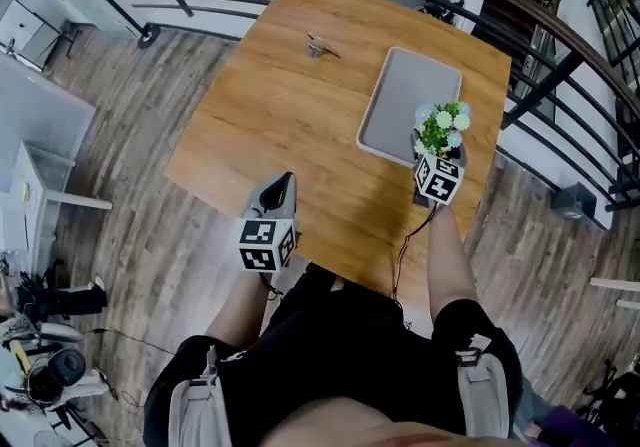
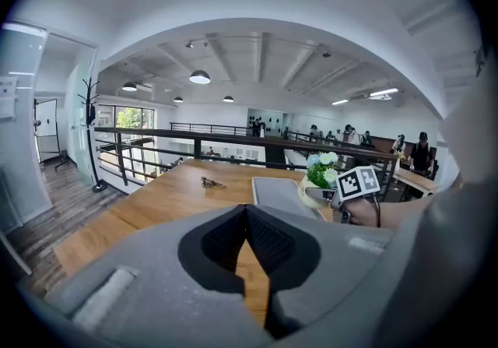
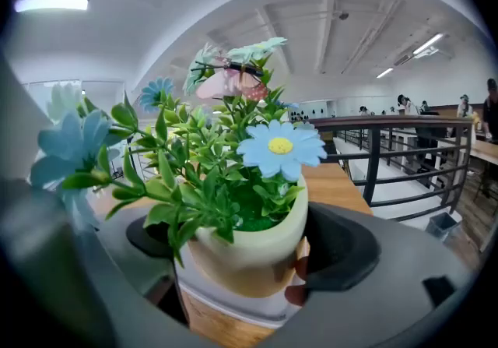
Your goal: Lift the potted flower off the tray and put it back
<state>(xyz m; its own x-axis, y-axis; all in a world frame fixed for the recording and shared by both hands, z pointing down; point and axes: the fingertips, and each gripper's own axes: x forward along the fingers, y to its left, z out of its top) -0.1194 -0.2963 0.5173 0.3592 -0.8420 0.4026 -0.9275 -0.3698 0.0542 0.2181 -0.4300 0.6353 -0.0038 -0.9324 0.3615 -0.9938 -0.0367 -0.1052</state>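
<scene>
One potted flower [image 1: 442,125], one tray [image 1: 398,95], two claws.
Head view: right claw [image 1: 437,157] grips the flower at the tray's near corner on the worktop [image 1: 290,120]. Left gripper view: left claw [image 2: 246,209] closed, empty. Right gripper view: pot squeezed between both pads [image 3: 344,249].

small item [image 1: 322,46] far on worktop [image 1: 270,125]: too small to identify | potted flower [image 1: 443,125] pot: mostly hidden behind right claw [image 1: 436,163] | tray [image 1: 400,95] near-right corner: covered
</scene>
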